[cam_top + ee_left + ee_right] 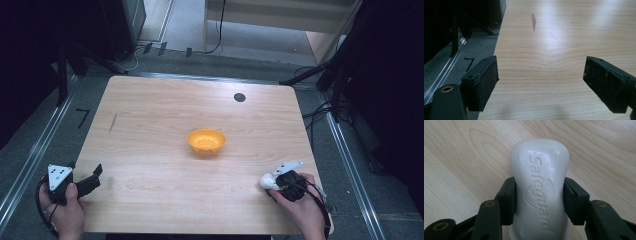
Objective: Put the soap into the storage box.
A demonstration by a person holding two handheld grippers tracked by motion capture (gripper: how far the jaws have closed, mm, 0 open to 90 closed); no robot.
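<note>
A white bar of soap (539, 187), stamped "Safeguard", sits between the two black jaws of my right gripper (539, 200), which is shut on its narrow waist. From above, that soap (267, 181) and right gripper (274, 183) are at the table's front right, just over the wood. An orange bowl (206, 142) stands near the middle of the table, apart from both grippers. My left gripper (95, 177) is at the front left edge; its jaws stand wide apart with bare wood between its fingertips (484, 82).
The wooden table (150, 125) carries a small dark round mark (239, 97) at the back right and a thin dark scuff (533, 22) at the left. Grey floor, metal rails and black stands surround the table.
</note>
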